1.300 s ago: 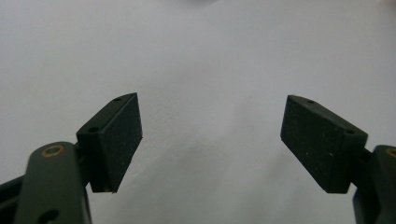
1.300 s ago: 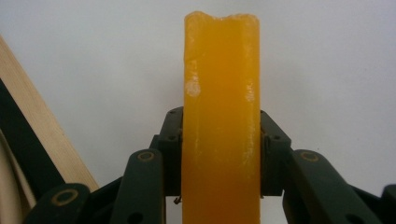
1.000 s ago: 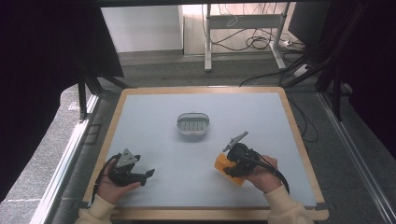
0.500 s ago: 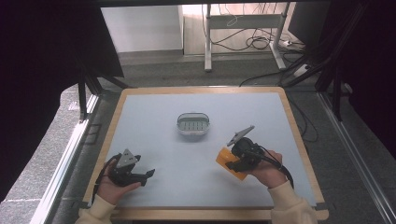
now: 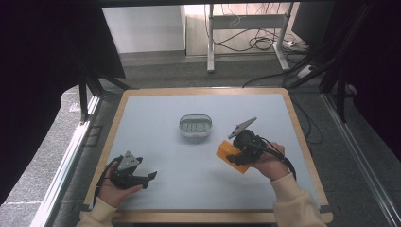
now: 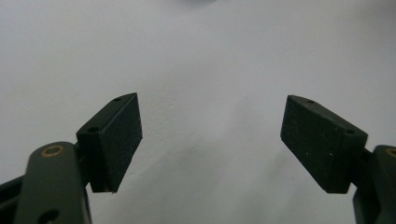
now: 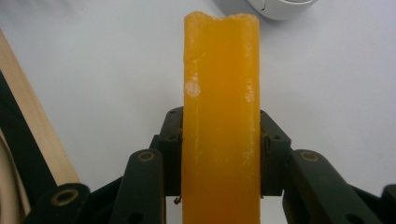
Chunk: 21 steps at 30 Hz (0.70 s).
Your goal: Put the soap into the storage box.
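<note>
An orange bar (image 5: 226,152) is clamped between the jaws of my right gripper (image 5: 235,158), held just above the white table mat at the right. In the right gripper view the orange bar (image 7: 222,93) stands upright, and both pads of my right gripper (image 7: 222,154) press on its sides. A white oval dish (image 5: 195,126) with a ribbed insert sits at the middle of the mat, and its rim (image 7: 280,7) shows beyond the bar. My left gripper (image 5: 149,179) rests at the near left, open. My left gripper (image 6: 210,140) has bare mat between its pads.
The mat lies in a wooden-framed table (image 5: 302,142); the wooden edge (image 7: 32,135) runs close to my right gripper. Beyond the table stand dark posts, a desk frame and cables (image 5: 255,42) on the floor.
My right gripper has risen a little with the orange bar and drifted toward the dish. The left gripper has stayed where it was.
</note>
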Tool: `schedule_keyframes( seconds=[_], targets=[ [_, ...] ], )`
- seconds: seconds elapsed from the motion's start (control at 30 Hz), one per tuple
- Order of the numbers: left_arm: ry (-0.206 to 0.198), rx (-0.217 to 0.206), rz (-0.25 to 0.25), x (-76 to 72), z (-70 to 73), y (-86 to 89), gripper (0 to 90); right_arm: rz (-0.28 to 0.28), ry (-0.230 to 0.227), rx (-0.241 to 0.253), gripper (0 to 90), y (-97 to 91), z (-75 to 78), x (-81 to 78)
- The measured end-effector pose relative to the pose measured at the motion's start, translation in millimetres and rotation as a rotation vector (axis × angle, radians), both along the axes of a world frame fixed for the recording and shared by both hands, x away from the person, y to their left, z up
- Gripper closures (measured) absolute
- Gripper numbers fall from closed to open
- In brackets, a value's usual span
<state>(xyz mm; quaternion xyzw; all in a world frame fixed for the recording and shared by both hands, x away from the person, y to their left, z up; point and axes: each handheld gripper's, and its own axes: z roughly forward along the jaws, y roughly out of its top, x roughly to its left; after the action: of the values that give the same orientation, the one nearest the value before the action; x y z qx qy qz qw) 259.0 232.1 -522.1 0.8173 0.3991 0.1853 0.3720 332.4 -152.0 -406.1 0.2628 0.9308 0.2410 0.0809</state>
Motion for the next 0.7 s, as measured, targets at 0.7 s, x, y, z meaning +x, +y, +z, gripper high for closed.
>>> schedule_keyframes(
  seconds=[0.7],
  targets=[
    [0.004, 0.001, -0.001, 0.0, -0.1, -0.4, 20.3, 0.053, -0.027, -0.012, 61.5, 14.4, 11.8, 20.9]
  ],
)
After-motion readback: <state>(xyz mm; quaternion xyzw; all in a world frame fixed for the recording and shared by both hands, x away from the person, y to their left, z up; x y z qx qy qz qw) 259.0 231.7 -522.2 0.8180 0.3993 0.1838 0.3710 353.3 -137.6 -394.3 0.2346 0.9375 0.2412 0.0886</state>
